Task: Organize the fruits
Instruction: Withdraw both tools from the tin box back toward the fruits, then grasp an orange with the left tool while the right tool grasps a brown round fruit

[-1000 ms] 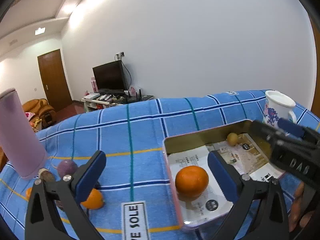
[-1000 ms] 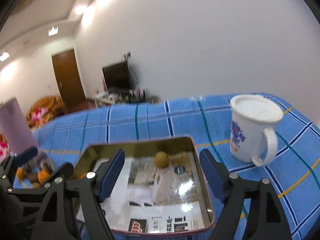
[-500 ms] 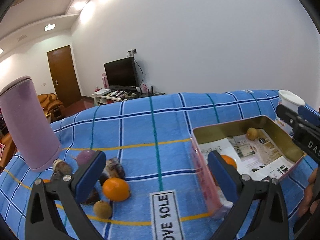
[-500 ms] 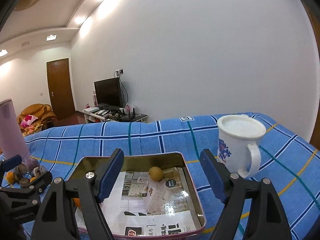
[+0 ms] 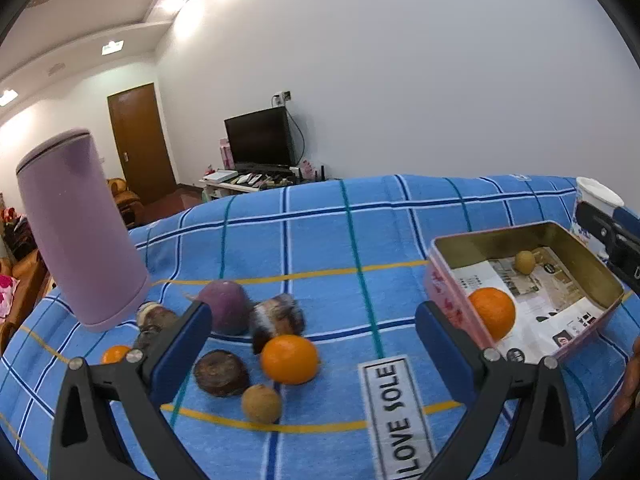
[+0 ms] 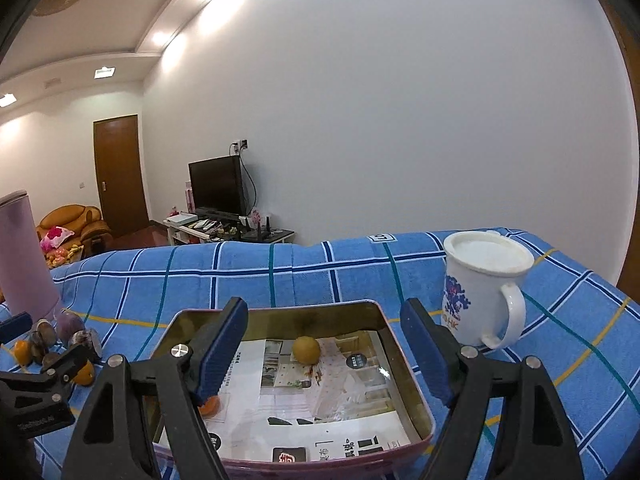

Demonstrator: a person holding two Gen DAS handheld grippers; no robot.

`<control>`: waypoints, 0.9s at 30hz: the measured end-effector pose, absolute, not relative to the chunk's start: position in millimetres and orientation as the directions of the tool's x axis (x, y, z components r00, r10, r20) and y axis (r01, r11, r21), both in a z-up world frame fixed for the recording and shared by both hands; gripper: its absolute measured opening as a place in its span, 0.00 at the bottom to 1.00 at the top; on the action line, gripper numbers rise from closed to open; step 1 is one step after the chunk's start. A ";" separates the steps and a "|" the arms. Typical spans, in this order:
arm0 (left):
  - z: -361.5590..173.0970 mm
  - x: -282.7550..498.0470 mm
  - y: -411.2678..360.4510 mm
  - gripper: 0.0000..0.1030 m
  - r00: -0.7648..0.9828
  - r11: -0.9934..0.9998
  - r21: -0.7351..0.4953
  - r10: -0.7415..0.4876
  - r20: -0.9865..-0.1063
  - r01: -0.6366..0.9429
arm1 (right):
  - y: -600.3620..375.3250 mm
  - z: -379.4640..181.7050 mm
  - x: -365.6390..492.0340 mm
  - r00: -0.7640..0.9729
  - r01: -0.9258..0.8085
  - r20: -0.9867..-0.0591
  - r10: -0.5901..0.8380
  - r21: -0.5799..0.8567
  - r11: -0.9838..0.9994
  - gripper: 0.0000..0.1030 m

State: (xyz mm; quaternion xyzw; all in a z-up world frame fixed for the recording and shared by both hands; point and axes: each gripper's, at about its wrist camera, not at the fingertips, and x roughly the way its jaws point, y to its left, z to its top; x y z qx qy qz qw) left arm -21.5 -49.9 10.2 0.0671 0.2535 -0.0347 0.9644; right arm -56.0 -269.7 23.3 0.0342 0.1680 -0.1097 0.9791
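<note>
Jaws of left gripper apart and empty — swung away from tin, now over loose fruit pile beside it. Right gripper likewise agape above tin — orange and small fruit already inside; next pick likely.

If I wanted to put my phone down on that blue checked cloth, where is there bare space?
The widest bare stretch of cloth lies between the fruit pile and the tin, running back to the far edge. There is also room behind the tin, left of the mug. It is crowded around the purple cylinder, where the fruits cluster.
</note>
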 end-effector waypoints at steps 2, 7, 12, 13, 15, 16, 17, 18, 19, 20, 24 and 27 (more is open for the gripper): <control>10.1 -21.8 -45.2 1.00 0.870 0.989 0.111 -0.027 -0.493 0.093 | -268.1 22.8 -56.2 0.917 0.230 -0.340 -0.206 0.032 0.973 0.77; 9.5 -20.9 -28.2 1.00 0.872 0.991 0.118 -0.001 -0.490 0.067 | -260.8 20.5 -51.7 0.907 0.219 -0.379 -0.184 0.051 0.974 0.77; 8.7 -18.1 -10.9 1.00 0.869 0.993 0.108 0.018 -0.494 0.041 | -240.6 17.1 -46.1 0.899 0.191 -0.408 -0.161 0.034 0.981 0.77; 8.8 -17.6 -6.9 1.00 0.869 0.994 0.104 0.019 -0.495 0.037 | -235.8 16.5 -45.3 0.898 0.184 -0.412 -0.155 0.030 0.982 0.77; 8.8 -17.3 -1.1 1.00 0.868 0.994 0.104 0.023 -0.495 0.033 | -226.3 15.5 -44.0 0.896 0.169 -0.420 -0.141 0.031 0.985 0.77; 9.0 -17.3 2.2 1.00 0.869 0.994 0.105 0.027 -0.495 0.030 | -221.5 15.1 -43.6 0.896 0.161 -0.423 -0.133 0.033 0.986 0.77; 9.2 -17.6 5.3 1.00 0.869 0.994 0.105 0.029 -0.495 0.027 | -216.0 14.3 -42.8 0.896 0.151 -0.428 -0.122 0.035 0.988 0.77; 9.3 -17.4 8.7 1.00 0.868 0.994 0.103 0.029 -0.495 0.025 | -210.9 13.6 -41.8 0.895 0.141 -0.432 -0.113 0.035 0.989 0.77; 9.2 -17.2 13.4 1.00 0.868 0.995 0.099 0.031 -0.496 0.021 | -205.2 13.0 -40.8 0.894 0.132 -0.436 -0.104 0.034 0.991 0.77; 9.4 -16.7 16.0 1.00 0.868 0.995 0.097 0.032 -0.496 0.018 | -198.8 12.5 -39.6 0.893 0.122 -0.439 -0.096 0.032 0.992 0.77; 8.9 -14.8 30.7 1.00 0.866 0.996 0.089 0.041 -0.499 0.004 | -176.9 9.7 -37.1 0.892 0.089 -0.448 -0.063 0.037 0.995 0.77; 7.8 -13.0 41.4 1.00 0.864 0.996 0.090 0.050 -0.501 -0.005 | -161.3 8.3 -33.2 0.888 0.061 -0.458 -0.037 0.039 0.997 0.77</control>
